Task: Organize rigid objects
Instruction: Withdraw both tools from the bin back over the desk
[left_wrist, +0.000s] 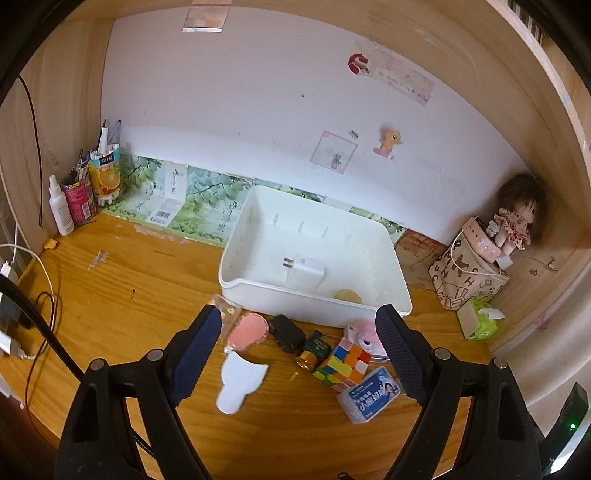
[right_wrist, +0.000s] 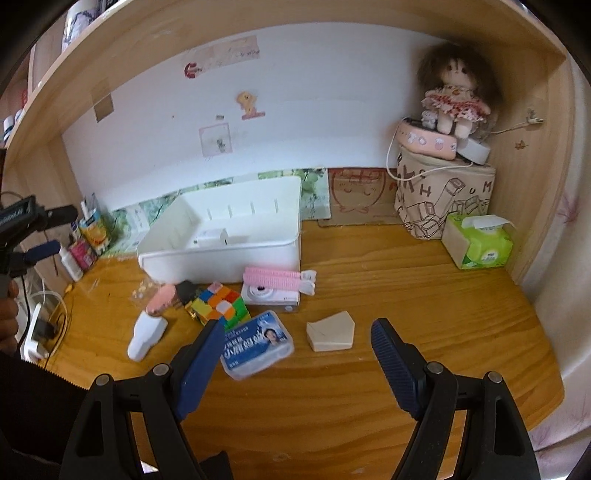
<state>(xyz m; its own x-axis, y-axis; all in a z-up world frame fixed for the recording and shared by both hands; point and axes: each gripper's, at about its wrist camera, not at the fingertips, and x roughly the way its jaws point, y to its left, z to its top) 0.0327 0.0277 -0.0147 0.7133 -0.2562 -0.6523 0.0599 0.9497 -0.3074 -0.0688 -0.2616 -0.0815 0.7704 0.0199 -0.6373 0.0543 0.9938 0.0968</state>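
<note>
A white bin (left_wrist: 384, 299) (right_wrist: 221, 264) stands at the back of the wooden desk, with a white plug adapter (left_wrist: 304, 271) (right_wrist: 212, 236) and a tan round thing (left_wrist: 349, 296) inside. In front of it lie a colour cube (left_wrist: 341, 363) (right_wrist: 221, 304), a blue-labelled plastic box (left_wrist: 369, 395) (right_wrist: 256, 345), a pink-and-white brush (left_wrist: 243, 363) (right_wrist: 151, 325), a black adapter (left_wrist: 286, 332), a battery (left_wrist: 312, 354), a pink toy camera (left_wrist: 364, 336) (right_wrist: 271, 295) and a beige wedge (right_wrist: 330, 330). My left gripper (left_wrist: 299, 339) hovers open above this pile. My right gripper (right_wrist: 299, 339) is open, nearer the wedge.
A patterned bag (right_wrist: 443, 199) with a doll (right_wrist: 452, 99) on top and a green tissue pack (right_wrist: 478, 242) fill the back right corner. Pen cups and a spray bottle (left_wrist: 61, 206) stand back left, cables and a power strip (right_wrist: 35, 332) at the left edge.
</note>
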